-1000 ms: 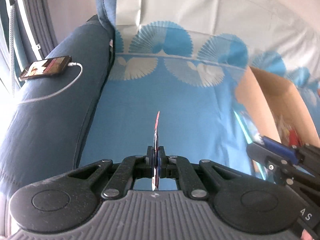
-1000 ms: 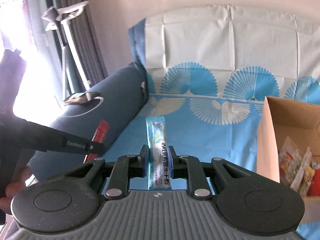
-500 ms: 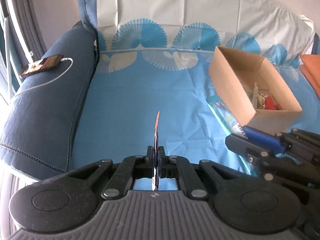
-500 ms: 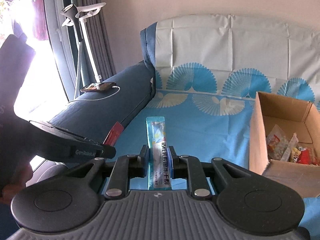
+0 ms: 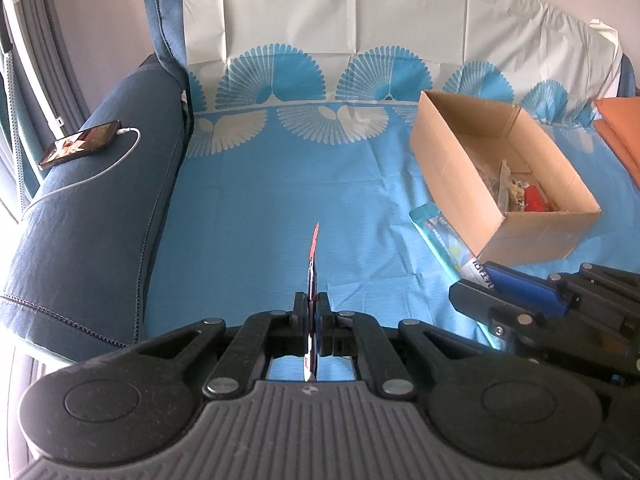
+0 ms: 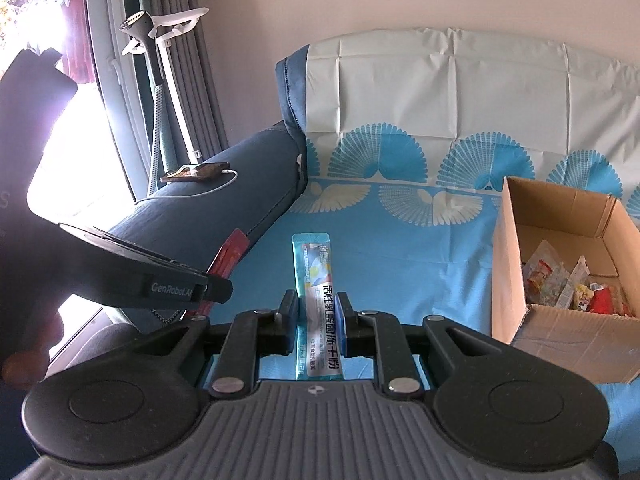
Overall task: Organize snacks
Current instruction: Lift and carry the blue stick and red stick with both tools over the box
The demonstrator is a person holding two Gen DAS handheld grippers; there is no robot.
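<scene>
My left gripper (image 5: 312,308) is shut on a thin red packet (image 5: 313,256), seen edge-on and standing up between the pads. The same red packet (image 6: 230,254) shows in the right wrist view, sticking out of the left gripper (image 6: 212,288). My right gripper (image 6: 316,308) is shut on a long teal stick packet (image 6: 316,280) with white lettering, held flat. That teal packet (image 5: 444,236) also appears in the left wrist view, in front of the right gripper (image 5: 480,284). An open cardboard box (image 5: 452,164) (image 6: 508,280) with several snack packets inside sits on the blue sofa cover, to the right of both grippers.
A dark blue sofa armrest (image 5: 92,200) lies to the left, with a phone (image 5: 80,148) on a white charging cable on top. An orange cushion (image 5: 620,128) is at the far right. A white stand (image 6: 168,64) and grey curtains are by the window. The blue patterned cover (image 5: 280,184) spreads between armrest and box.
Both grippers have pulled back from the sofa, each still holding its packet. The whole cardboard box and the sofa back have come into view.
</scene>
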